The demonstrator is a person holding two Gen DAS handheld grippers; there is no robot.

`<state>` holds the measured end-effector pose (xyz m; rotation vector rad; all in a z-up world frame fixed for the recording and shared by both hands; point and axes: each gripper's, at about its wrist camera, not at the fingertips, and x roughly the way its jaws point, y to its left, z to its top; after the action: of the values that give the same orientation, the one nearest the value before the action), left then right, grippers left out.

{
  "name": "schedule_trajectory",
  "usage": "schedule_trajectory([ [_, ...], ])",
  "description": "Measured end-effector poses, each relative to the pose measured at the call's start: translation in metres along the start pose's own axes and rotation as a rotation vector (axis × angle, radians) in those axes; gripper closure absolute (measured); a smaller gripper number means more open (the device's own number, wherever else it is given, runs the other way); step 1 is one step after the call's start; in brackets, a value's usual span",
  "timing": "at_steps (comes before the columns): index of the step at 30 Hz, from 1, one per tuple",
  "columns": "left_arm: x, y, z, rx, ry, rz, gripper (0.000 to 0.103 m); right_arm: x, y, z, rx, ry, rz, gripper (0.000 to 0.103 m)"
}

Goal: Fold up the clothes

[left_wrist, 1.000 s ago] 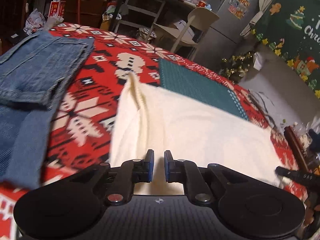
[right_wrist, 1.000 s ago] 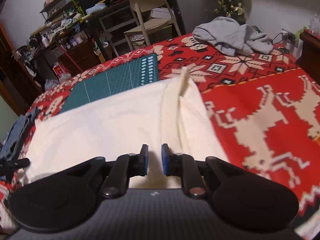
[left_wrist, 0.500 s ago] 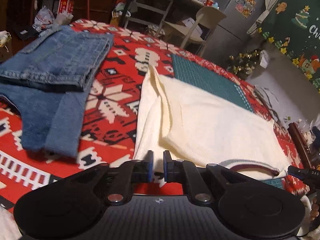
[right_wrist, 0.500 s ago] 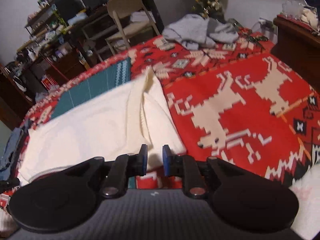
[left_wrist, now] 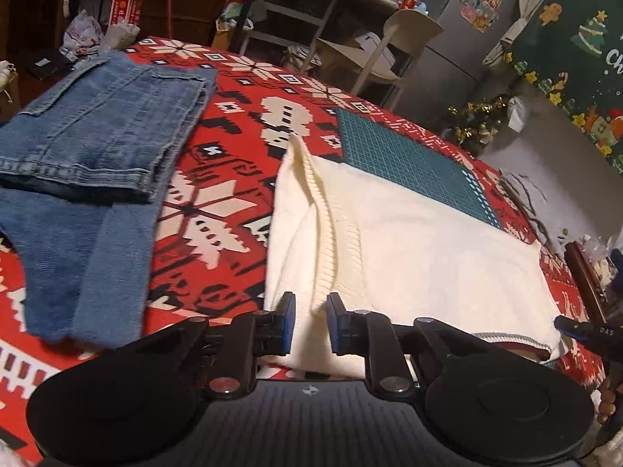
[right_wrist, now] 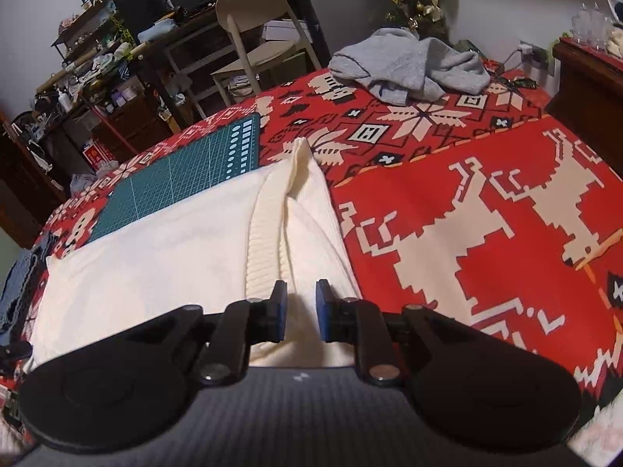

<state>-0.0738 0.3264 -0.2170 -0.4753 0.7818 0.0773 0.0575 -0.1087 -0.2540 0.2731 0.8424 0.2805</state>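
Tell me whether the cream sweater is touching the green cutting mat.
Touching. In the left wrist view the cream sweater overlaps the near edge of the green cutting mat with no blanket visible between them; the right wrist view shows the same overlap.

Left gripper pinches cream sweater; folded jeans beside.
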Motion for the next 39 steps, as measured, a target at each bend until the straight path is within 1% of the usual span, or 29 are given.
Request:
schedule_trajectory([
  [3, 0.005, 0.005, 0.016, -0.033, -0.020, -0.037, 0.087, 0.001, -0.003, 0.001, 0.022, -0.002, 0.023, 0.085],
  [5, 0.016, 0.008, 0.034, -0.060, -0.028, -0.064, 0.087, 0.003, -0.004, 0.002, 0.042, -0.005, 0.032, 0.085],
  [7, 0.031, 0.012, 0.054, -0.087, -0.038, -0.076, 0.088, 0.005, -0.003, 0.004, 0.051, -0.009, 0.034, 0.085],
  [9, 0.048, 0.016, 0.071, -0.100, -0.026, -0.058, 0.095, 0.007, -0.001, 0.004, 0.043, -0.012, 0.027, 0.085],
  [11, 0.064, 0.019, 0.082, -0.109, -0.007, -0.048, 0.095, 0.007, -0.001, 0.004, 0.042, -0.014, 0.025, 0.085],
  [13, 0.075, 0.023, 0.086, -0.125, 0.023, -0.051, 0.095, 0.007, -0.001, 0.003, 0.044, -0.015, 0.024, 0.085],
  [15, 0.078, 0.025, 0.086, -0.128, 0.038, -0.047, 0.095, 0.007, -0.001, 0.003, 0.046, -0.015, 0.024, 0.085],
  [17, 0.075, 0.026, 0.082, -0.122, 0.041, -0.024, 0.101, 0.008, -0.001, 0.004, 0.044, -0.014, 0.022, 0.085],
  [21, 0.061, 0.031, 0.067, -0.165, 0.047, -0.031, 0.101, 0.008, -0.001, 0.004, 0.035, -0.012, 0.022, 0.085],
  [26, 0.041, 0.020, 0.046, -0.099, 0.048, 0.014, 0.100, 0.008, -0.002, 0.003, 0.038, -0.016, 0.029, 0.085],
  [30, 0.030, 0.014, 0.032, -0.066, 0.055, 0.042, 0.100, 0.008, -0.001, 0.002, 0.026, -0.018, 0.025, 0.085],
  [36, 0.015, 0.012, 0.017, -0.065, 0.072, 0.053, 0.100, 0.006, -0.003, 0.001, 0.031, -0.017, 0.031, 0.085],
  [39, 0.010, 0.013, 0.014, -0.079, 0.073, 0.060, 0.101, 0.004, -0.004, 0.001, 0.040, -0.019, 0.032, 0.085],
])
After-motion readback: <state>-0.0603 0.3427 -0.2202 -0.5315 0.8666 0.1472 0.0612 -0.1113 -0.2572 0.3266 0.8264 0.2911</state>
